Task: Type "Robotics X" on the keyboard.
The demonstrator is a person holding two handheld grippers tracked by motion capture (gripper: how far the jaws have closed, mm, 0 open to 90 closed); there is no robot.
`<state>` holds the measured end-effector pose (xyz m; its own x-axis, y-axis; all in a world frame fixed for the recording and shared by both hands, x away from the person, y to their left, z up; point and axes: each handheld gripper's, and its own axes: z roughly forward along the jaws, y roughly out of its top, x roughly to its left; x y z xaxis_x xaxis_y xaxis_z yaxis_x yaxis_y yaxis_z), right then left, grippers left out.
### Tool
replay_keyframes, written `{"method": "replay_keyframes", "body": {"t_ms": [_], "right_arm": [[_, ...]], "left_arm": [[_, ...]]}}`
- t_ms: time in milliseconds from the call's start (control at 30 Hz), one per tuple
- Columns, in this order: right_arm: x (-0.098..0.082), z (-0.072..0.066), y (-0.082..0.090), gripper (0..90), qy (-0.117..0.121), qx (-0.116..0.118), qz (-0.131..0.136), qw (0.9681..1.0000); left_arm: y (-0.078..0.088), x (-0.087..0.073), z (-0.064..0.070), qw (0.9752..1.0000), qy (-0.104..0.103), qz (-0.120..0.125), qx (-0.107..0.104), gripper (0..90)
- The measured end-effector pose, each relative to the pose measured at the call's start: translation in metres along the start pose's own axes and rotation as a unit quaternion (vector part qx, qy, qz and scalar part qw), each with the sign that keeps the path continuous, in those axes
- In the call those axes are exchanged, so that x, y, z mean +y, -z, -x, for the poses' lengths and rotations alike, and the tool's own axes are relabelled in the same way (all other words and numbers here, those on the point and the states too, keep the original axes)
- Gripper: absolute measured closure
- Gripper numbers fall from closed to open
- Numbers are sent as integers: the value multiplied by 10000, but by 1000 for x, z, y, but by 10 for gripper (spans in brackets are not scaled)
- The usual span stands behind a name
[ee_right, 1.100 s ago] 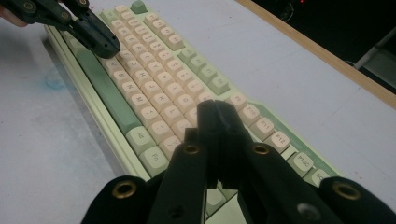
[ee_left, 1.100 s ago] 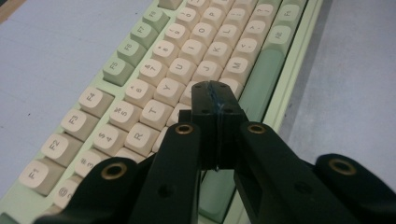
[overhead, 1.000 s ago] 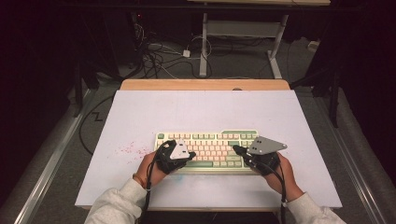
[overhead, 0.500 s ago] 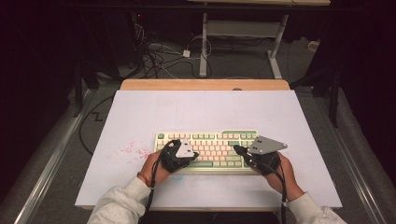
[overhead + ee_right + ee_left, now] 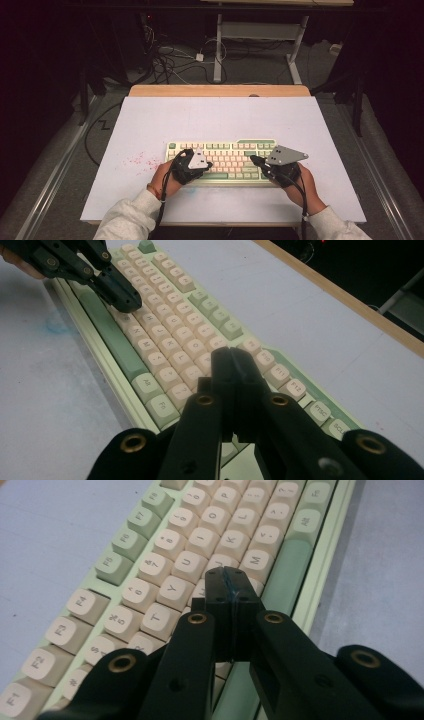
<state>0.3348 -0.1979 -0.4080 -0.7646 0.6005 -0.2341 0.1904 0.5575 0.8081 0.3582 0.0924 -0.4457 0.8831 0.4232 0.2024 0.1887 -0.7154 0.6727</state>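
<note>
Evidently we are typing: the keyboard (image 5: pixel 222 156) lies at the near middle of the table (image 5: pixel 220 120), and both grippers, left (image 5: pixel 231 582) and right (image 5: pixel 233 362), hover over its keys with jaws pressed together. Next, we judge, one tip drops squarely onto a single key.

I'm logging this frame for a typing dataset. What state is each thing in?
Left claw: shut, empty, tips over the keyboard's letter keys.
Right claw: shut, empty, over the keyboard's right part.
Keyboard: flat on the table, keys up.
Table: red specks left of the keyboard.
</note>
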Motion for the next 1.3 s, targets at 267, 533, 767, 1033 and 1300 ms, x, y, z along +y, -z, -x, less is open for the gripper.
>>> {"method": "replay_keyframes", "body": {"t_ms": [267,533,767,1033,1300], "right_arm": [[1,0,1,900,17,-20,21,10000],[0,1,1,900,22,-34,18,10000],[0,1,0,900,22,-25,6,10000],[-1,1,-3,900,33,-2,-21,10000],[1,-1,-7,900,9,36,-42,10000]], "left_arm": [[10,-1,-3,9997,72,215,110,878],[19,-6,-5,9991,88,333,242,877],[25,-11,-7,9988,103,342,344,876],[33,-17,-8,9984,133,364,418,876],[45,-29,-7,9976,234,366,535,876]]}}
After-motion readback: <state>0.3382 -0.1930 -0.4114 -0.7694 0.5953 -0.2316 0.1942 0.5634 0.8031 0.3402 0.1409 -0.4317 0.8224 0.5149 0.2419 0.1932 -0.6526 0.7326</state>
